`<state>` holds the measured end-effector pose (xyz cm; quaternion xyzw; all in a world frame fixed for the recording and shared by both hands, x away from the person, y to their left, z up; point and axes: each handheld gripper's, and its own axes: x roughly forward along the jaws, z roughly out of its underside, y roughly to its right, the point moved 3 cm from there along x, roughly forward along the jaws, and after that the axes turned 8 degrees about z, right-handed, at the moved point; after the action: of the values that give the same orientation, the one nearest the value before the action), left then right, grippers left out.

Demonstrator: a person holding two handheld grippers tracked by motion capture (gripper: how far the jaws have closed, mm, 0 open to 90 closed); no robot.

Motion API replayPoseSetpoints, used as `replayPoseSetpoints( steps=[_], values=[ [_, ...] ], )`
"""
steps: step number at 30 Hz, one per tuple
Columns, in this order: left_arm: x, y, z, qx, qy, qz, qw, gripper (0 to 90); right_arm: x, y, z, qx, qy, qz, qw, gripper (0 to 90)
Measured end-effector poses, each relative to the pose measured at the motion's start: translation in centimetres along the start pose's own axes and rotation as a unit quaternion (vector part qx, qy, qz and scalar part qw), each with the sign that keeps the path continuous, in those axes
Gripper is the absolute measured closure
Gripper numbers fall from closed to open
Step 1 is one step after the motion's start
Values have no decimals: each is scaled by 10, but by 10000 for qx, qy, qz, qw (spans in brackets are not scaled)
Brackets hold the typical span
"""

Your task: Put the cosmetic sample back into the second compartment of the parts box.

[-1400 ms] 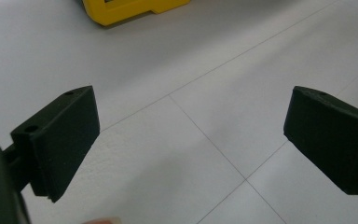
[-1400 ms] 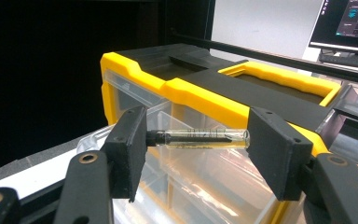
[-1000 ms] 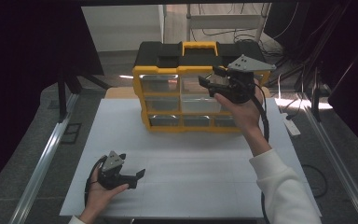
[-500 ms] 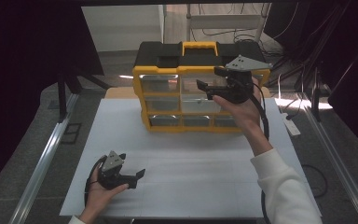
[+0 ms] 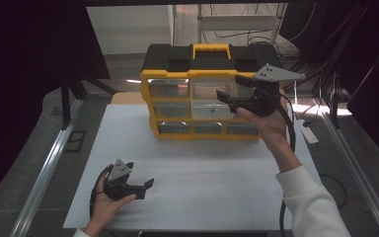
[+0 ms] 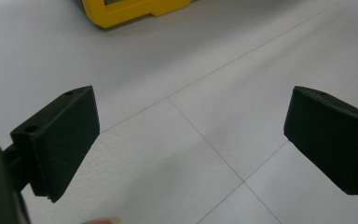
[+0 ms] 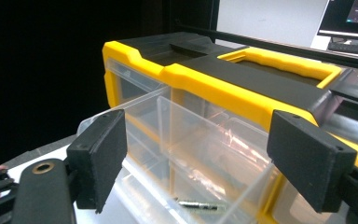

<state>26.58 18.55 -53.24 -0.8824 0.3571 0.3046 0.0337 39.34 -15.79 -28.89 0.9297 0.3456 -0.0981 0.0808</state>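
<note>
1. Organizer: yellow and black plastic drawer cabinet [image 5: 197, 103] with a yellow carry handle on its black lid stands at the far end of the white table top [image 5: 212, 192]; front shows rows of clear plastic drawers in a yellow frame.
2. Upper-right clear plastic drawer [image 7: 191, 154] is pulled partway out of the cabinet, seen close in the right gripper view; it is see-through, with a small silvery metal pin-like part [image 7: 200, 204] lying on its bottom. Cannot tell any other contents.
3. Other drawers sit flush in the frame in the high view; contents too small and blurred to name.
4. Right gripper [image 5: 237, 91], black with a grey three-cornered plate on top, is held up in front of the cabinet's upper right; its jaws have just been opening and now stand about half apart, either side of the pulled-out drawer's front, pads not pressing on it, nothing gripped.
5. Left gripper [image 5: 145, 186] rests low over the near left of the table, well apart from the cabinet; jaws wide apart, nothing between them, bare white surface below in the left gripper view, cabinet's yellow base corner at top.
</note>
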Motion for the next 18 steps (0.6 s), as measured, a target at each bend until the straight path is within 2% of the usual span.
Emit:
replayPoseSetpoints(
  steps=[9,13,16,18],
  values=[
    [-1,1,1,47,-8,17,10000,39,-28,-1,14,26,106,-30,9999,198],
    [-2,0,1,33,13,25,10000,38,-45,-3,28,66,178,-30,9998,199],
    [-1,0,1,20,5,33,10000,39,-53,-2,36,52,144,-30,9999,198],
    [0,0,1,30,-4,19,10000,39,-62,-2,47,109,125,-32,9999,198]
  ],
)
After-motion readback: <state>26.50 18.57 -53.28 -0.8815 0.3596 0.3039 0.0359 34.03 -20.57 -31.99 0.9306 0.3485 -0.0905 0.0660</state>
